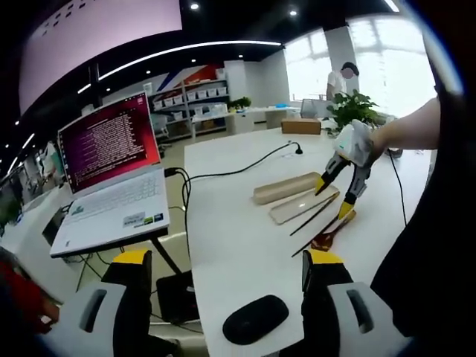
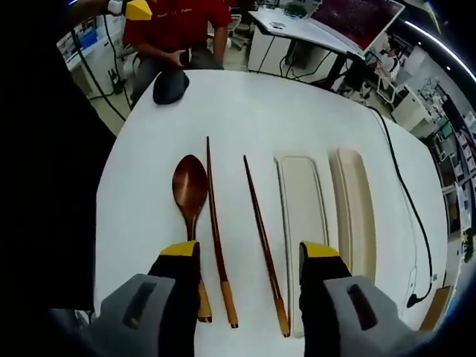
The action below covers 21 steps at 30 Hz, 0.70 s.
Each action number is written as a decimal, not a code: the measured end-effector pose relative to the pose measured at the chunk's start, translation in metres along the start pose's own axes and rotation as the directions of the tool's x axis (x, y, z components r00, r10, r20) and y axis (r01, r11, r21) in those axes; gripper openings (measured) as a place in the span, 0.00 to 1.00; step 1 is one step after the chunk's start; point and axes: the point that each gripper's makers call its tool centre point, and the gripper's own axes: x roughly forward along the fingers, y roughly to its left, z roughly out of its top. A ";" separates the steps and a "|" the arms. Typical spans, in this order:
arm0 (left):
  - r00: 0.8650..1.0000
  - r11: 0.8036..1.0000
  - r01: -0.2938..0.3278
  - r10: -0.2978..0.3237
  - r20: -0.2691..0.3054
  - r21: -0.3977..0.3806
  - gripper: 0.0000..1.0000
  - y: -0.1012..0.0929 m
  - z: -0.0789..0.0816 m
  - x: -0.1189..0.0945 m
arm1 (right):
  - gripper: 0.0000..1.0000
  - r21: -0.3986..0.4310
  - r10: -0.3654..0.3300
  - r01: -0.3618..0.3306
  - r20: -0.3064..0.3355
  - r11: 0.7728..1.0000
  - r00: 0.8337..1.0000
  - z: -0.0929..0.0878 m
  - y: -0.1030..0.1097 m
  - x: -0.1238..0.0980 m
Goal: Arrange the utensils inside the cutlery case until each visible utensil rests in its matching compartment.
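- Lay flat on the smooth white round table (image 2: 297, 111): a glossy reddish-brown wooden spoon (image 2: 190, 197), oval bowl pointing away from the camera, handle running back under the left jaw of the right gripper (image 2: 251, 256).
- Ran roughly parallel just right of the spoon: two slender dark wooden chopsticks (image 2: 216, 230) (image 2: 262, 230), tapered to fine tips at the far end, capped in lighter tan at the near end; apart from each other, touching neither spoon nor case.
- Sat right of the chopsticks: the cutlery case, in two matte beige oblong parts with rounded corners, a shallow tray (image 2: 301, 216) and a deeper half (image 2: 355, 208) side by side; nothing visible inside either.
- Rested at the far table edge: a black, domed computer mouse (image 2: 170, 86).
- Trailed along the right side of the table: a thin black cable (image 2: 405, 193).
- Hung above the utensils, angled downward: right gripper, grey jaws with yellow tips spread wide, holding nothing; handles of both chopsticks lying between the jaws in that view.
- Seen from the left gripper view, gripped by a hand with the forearm (image 1: 405, 126) extended over the table: the same right gripper (image 1: 336, 197), tips down near the case (image 1: 286, 187).
- Held back from the table edge: left gripper (image 1: 227, 260), jaws wide apart and empty, mouse (image 1: 255, 318) between them in view.
- Stood open on a stand to the left: white laptop (image 1: 111, 201) with a screen of text on dark red.
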 end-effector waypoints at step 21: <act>1.000 1.000 -0.010 0.010 -0.023 -0.004 0.85 0.001 -0.010 -0.006 | 0.46 -0.037 0.065 -0.066 -0.042 0.997 0.997 -0.001 0.012 0.011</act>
